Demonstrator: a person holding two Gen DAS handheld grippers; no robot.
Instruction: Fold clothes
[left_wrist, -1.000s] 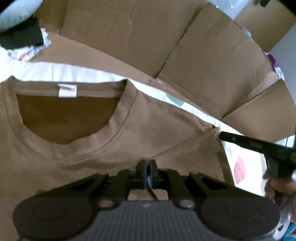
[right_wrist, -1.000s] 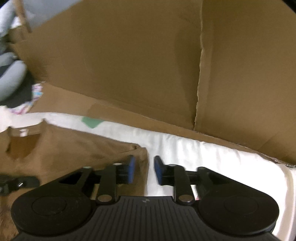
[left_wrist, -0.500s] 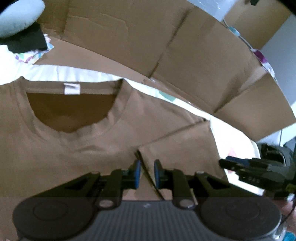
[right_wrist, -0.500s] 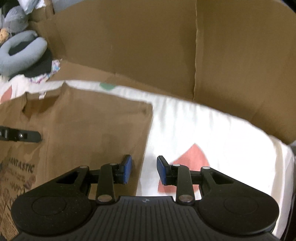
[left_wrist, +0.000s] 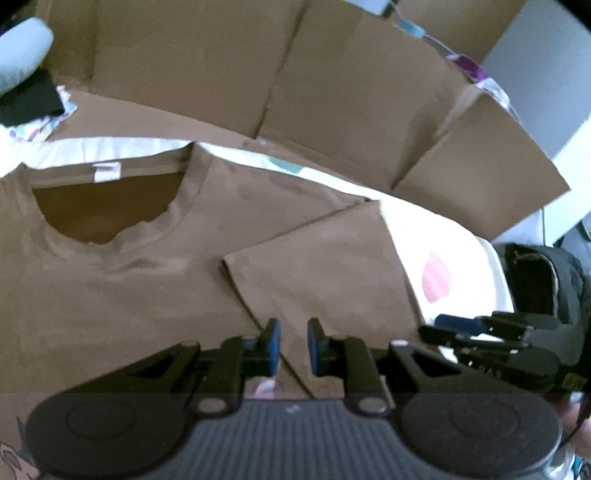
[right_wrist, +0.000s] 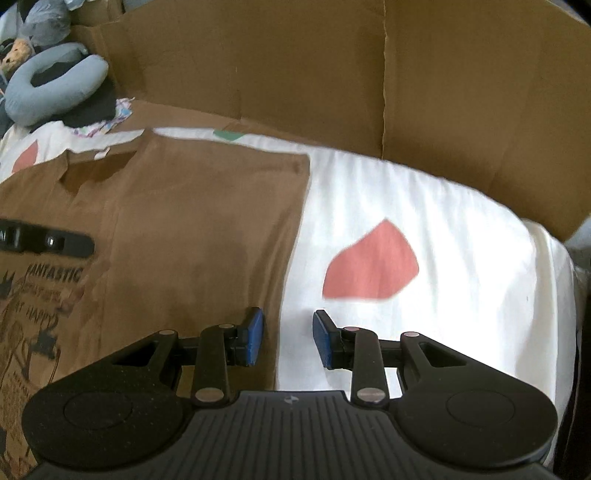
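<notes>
The brown T-shirt (left_wrist: 155, 291) lies flat, print side up, ahead of and beneath both sets of fingers, its right sleeve (left_wrist: 317, 266) already folded in over the chest. The left gripper (left_wrist: 293, 347) hangs just above that sleeve's hem with its jaws a little apart and nothing pinched between them; the right gripper (right_wrist: 288, 338) stands wider, empty too, its left pad over the shirt's folded side edge and its right pad over bare sheet. The likely trouble from here is the fold itself: the sleeve is loose, light cloth, and a finger dragging across it as either hand moves on could flip the flap back out or skew the crease — a crooked first fold would carry into every later one. Pinching the sheet along with the shirt edge is the other risk, since the right pads straddle that boundary. Under the shirt is a white sheet (right_wrist: 461, 229) with a red shape (right_wrist: 373, 262) printed just ahead of the right fingers. Beyond both fingertips rises a wall of flattened cardboard (right_wrist: 295, 66), and far off to the left of the right gripper sit a blue-grey neck pillow (right_wrist: 48, 88) and a heap of dark cloth.
</notes>
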